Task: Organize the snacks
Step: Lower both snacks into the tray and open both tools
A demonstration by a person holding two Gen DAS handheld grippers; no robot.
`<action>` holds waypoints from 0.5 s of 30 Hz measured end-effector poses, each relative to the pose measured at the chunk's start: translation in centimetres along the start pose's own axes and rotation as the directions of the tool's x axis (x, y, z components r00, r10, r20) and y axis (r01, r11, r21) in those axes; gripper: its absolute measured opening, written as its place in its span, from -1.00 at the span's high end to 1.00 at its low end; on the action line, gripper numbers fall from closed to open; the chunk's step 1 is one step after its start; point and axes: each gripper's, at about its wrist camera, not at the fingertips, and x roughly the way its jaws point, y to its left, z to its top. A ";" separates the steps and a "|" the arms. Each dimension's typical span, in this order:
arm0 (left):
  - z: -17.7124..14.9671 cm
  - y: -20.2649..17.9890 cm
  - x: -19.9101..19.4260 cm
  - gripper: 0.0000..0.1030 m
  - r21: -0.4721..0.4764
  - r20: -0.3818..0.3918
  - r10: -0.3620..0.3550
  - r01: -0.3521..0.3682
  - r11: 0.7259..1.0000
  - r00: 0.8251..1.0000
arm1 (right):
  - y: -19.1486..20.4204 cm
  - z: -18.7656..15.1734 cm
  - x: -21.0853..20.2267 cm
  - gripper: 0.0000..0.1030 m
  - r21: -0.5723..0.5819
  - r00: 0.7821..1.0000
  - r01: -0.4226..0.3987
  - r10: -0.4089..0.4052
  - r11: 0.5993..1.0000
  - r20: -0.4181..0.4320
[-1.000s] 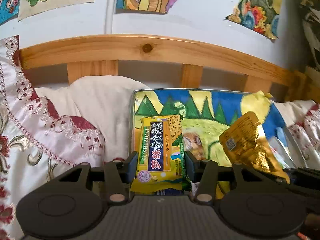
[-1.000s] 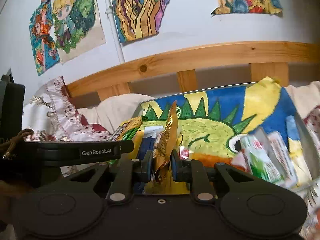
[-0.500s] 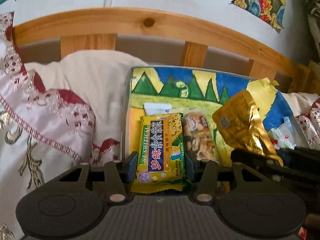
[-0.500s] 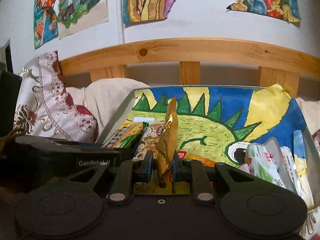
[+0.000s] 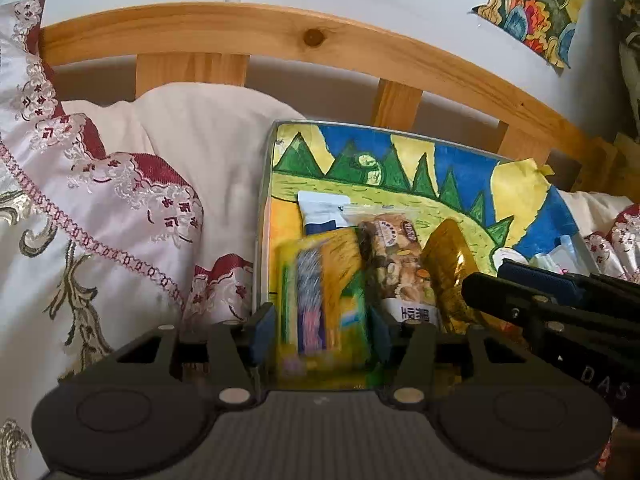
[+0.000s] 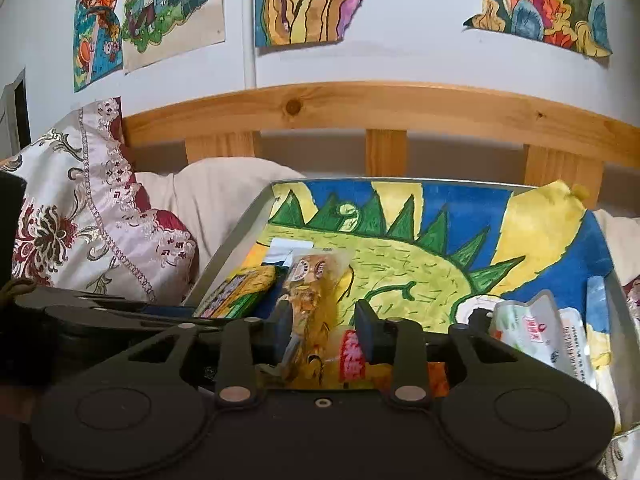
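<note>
A metal tray (image 5: pixel 262 216) lined with a bright dinosaur drawing lies on the bed. My left gripper (image 5: pixel 322 334) has its jaws spread; the yellow-green biscuit pack (image 5: pixel 320 296) lies blurred between them on the tray. A nut bar (image 5: pixel 398 264) and a white-blue packet (image 5: pixel 322 212) lie beside it. My right gripper (image 6: pixel 323 330) is open, with the gold foil pack (image 6: pixel 316 340) loose between its fingers, also in the left wrist view (image 5: pixel 448 268). The biscuit pack (image 6: pixel 240 290) and the nut bar (image 6: pixel 316 268) show in the right wrist view too.
White sachets (image 6: pixel 540 332) lie at the tray's right side (image 6: pixel 616 300). A patterned pink cushion (image 5: pixel 92 208) and cream pillow (image 5: pixel 200 132) sit left of the tray. A wooden headboard (image 6: pixel 380 108) and a wall with drawings stand behind.
Both grippers have lowered toward the tray and opened. The biscuit pack and the gold foil pack have been let go and now lie loose between the fingers.
</note>
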 end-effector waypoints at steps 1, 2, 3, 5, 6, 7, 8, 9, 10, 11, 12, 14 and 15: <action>0.0 0.0 -0.2 -0.15 -0.001 0.004 -0.004 0.004 1.000 1.000 | -0.1 0.0 -0.2 0.28 0.003 1.000 0.003 -0.003 1.000 0.000; -0.1 0.0 -0.4 -0.17 -0.003 0.008 -0.007 0.007 1.000 1.000 | -0.3 0.0 -0.4 0.24 0.007 1.000 0.007 -0.007 1.000 0.002; -0.1 0.0 -0.7 -0.18 -0.005 0.012 -0.008 0.008 1.000 1.000 | -0.4 0.0 -0.6 0.18 0.012 1.000 0.010 -0.010 1.000 0.005; -0.2 -0.1 -1.3 -0.23 -0.004 0.021 -0.009 0.009 1.000 1.000 | -0.7 0.0 -1.2 0.10 0.022 1.000 0.018 -0.018 1.000 0.015; -0.2 -0.2 -1.5 -0.26 -0.003 0.026 -0.009 0.009 1.000 1.000 | -0.9 0.0 -1.5 0.03 0.030 1.000 0.020 -0.020 0.999 0.021; -0.2 -0.2 -1.8 -0.35 -0.003 0.033 -0.007 0.007 1.000 0.999 | -1.2 0.0 -1.9 0.00 0.041 0.999 0.023 -0.024 0.999 0.027; -0.3 -0.3 -2.3 -0.40 -0.007 0.043 -0.001 0.001 1.000 0.999 | -1.4 -0.1 -2.3 -0.06 0.054 0.999 0.026 -0.028 0.998 0.037; -0.3 -0.2 -2.6 -0.52 -0.012 0.054 0.002 -0.001 1.000 0.999 | -1.6 -0.1 -2.8 -0.14 0.064 0.998 0.030 -0.033 0.997 0.047; -0.3 -0.2 -3.1 -0.60 -0.019 0.067 0.004 -0.003 1.000 0.998 | -1.8 -0.2 -3.3 -0.19 0.075 0.998 0.034 -0.038 0.997 0.059; -0.3 -0.2 -3.6 -0.61 -0.026 0.080 0.005 -0.003 1.000 0.997 | -2.0 -0.2 -3.9 -0.28 0.087 0.997 0.038 -0.044 0.996 0.070; -0.4 -0.2 -4.1 -0.64 -0.030 0.088 0.005 -0.002 1.000 0.996 | -2.2 -0.3 -4.5 -0.34 0.096 0.996 0.040 -0.048 0.995 0.081; -0.4 -0.2 -5.0 -0.74 -0.042 0.102 0.008 -0.004 0.999 0.995 | -2.6 -0.4 -5.8 -0.44 0.114 0.993 0.049 -0.060 0.992 0.103; -0.5 -0.2 -5.4 -0.82 -0.048 0.110 0.010 -0.005 0.999 0.994 | -2.7 -0.5 -6.5 -0.51 0.120 0.991 0.054 -0.068 0.991 0.114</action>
